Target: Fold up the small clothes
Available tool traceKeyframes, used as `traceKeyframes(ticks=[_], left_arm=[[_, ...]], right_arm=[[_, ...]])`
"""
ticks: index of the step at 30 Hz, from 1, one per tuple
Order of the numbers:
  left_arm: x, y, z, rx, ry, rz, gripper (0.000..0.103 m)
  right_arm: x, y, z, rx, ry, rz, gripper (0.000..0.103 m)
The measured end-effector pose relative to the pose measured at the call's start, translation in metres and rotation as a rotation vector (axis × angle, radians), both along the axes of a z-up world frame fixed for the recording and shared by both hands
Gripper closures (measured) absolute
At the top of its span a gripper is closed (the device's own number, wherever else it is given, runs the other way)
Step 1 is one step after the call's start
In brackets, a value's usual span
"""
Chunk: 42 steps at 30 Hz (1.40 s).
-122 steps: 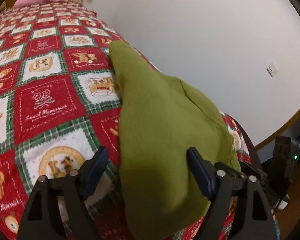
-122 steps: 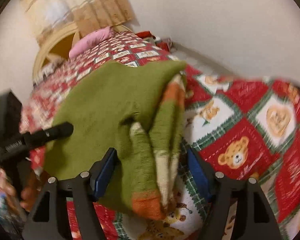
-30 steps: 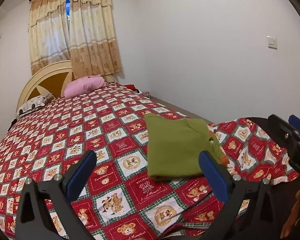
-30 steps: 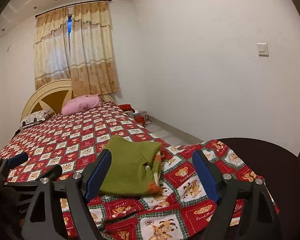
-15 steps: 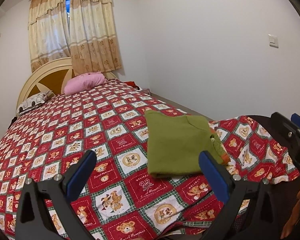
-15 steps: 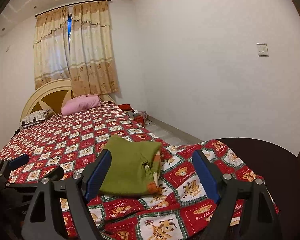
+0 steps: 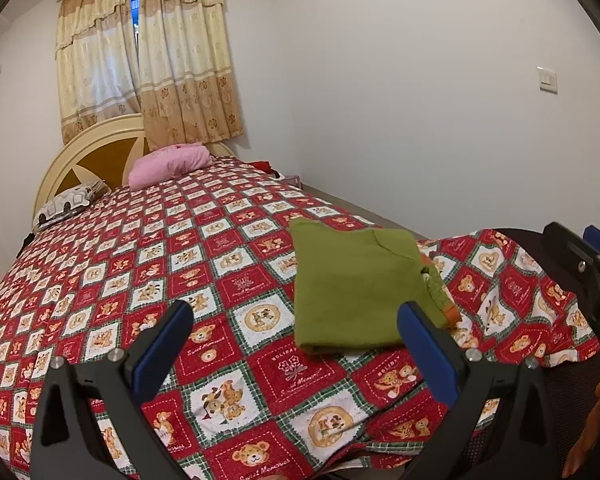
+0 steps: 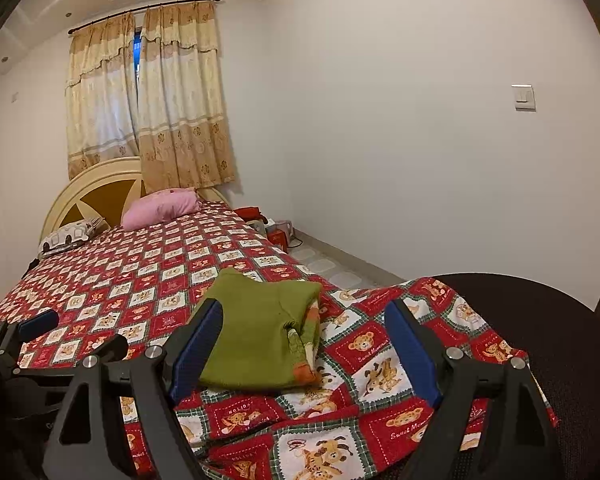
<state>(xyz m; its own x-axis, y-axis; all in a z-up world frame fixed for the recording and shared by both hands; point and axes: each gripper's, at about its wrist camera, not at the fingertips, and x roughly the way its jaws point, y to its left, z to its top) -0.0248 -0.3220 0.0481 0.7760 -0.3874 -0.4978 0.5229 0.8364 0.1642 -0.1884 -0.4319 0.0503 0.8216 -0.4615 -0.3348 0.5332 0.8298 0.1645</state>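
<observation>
**A:** The green sweater (image 7: 356, 284) — where does it sit against the left jaws?

**B:** It lies folded into a flat rectangle on the bedspread (image 7: 148, 280), ahead of the left gripper (image 7: 294, 322) and off toward its right finger. The blue pad of that finger overlaps the sweater's near right corner in the left wrist view, but nothing is between the jaws; they stand wide apart, clear of the cloth.

**A:** And the right jaws?

**B:** Also spread wide and empty. The right gripper (image 8: 304, 320) is back from the sweater (image 8: 260, 336), which shows ahead in the gap between its two fingers, nearer the left one. Its folded edge with the striped orange, cream and green sleeve faces the right finger.

**A:** Can each gripper be seen from the other camera?

**B:** Yes. In the left wrist view the right gripper (image 7: 592, 256) juts in at the right edge, beside the sweater. In the right wrist view the left gripper (image 8: 32, 328) shows at the far left, over the bedspread (image 8: 380, 344).

**A:** What lies further out?

**B:** The red, white and green bear-patterned bedspread covers the whole bed and hangs over its near corner onto a dark rounded surface (image 8: 560, 340) beyond the right finger. Far ahead, a pink pillow (image 7: 168, 164) and a patterned pillow (image 7: 68, 202) rest against a cream headboard (image 7: 96, 148), with beige curtains (image 7: 148, 56) above. A light switch (image 8: 524, 97) sits on the white wall to the right.
</observation>
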Motion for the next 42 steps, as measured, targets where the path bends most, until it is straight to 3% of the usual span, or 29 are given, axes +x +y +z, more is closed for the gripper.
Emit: traceKeyframes(ticks=[42], left_arm=[[0.0033, 0.0025, 0.0002, 0.014, 0.015, 0.011, 0.000]], right_arm=[[-0.0058, 0.0036, -0.0025, 0.020, 0.004, -0.027, 0.019]])
